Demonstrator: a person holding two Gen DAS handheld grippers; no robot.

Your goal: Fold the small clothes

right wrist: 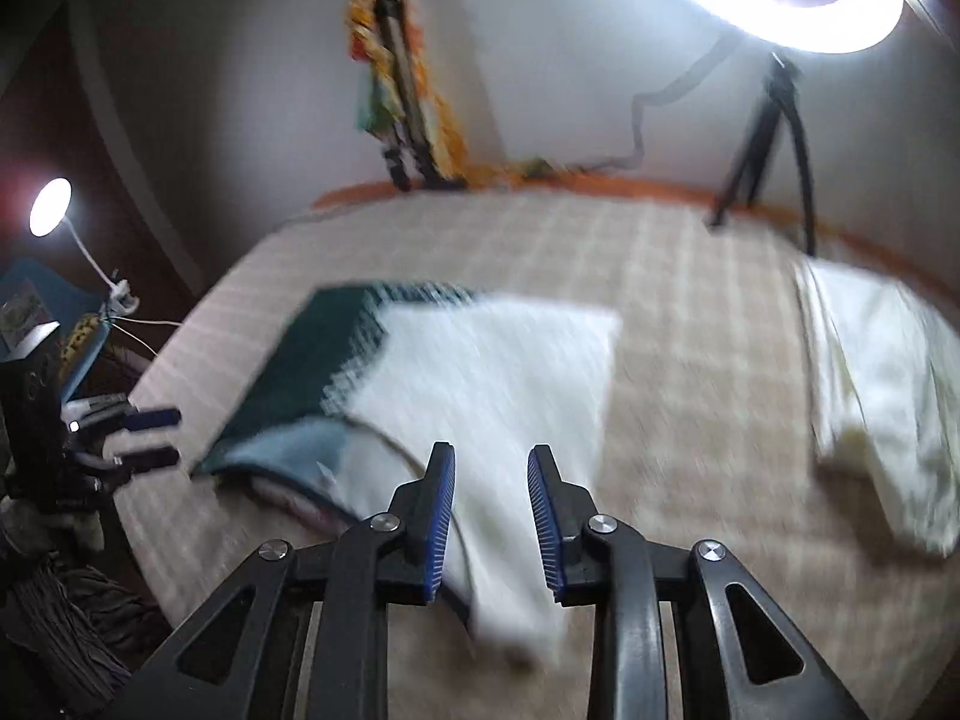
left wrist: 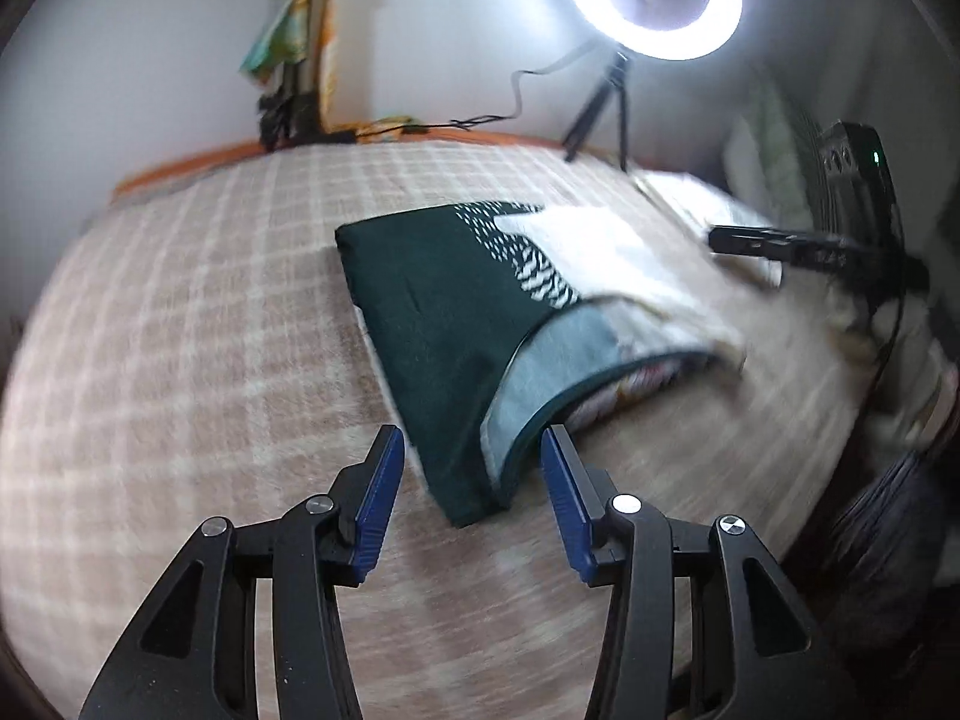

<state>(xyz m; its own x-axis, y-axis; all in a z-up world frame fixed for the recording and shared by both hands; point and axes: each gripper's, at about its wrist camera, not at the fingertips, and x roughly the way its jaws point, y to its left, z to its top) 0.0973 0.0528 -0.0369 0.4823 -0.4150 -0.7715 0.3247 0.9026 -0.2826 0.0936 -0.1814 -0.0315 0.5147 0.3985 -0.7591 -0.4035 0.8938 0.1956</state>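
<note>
A folded green and white garment (left wrist: 456,324) lies on a checked bed cover (left wrist: 180,312); the left gripper (left wrist: 471,480) hovers with its jaws apart, the garment's near corner between them, untouched; the right gripper (right wrist: 491,507) has jaws apart above the garment's white end, gripping nothing; a white cloth (right wrist: 882,384) lies well right of those jaws.

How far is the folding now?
Done, it seems: the green and white garment lies folded on the checked blanket. In hand: nothing; the left gripper and right gripper are both open, with no cloth gripped. Left: the crumpled white cloth, not yet folded.
</note>
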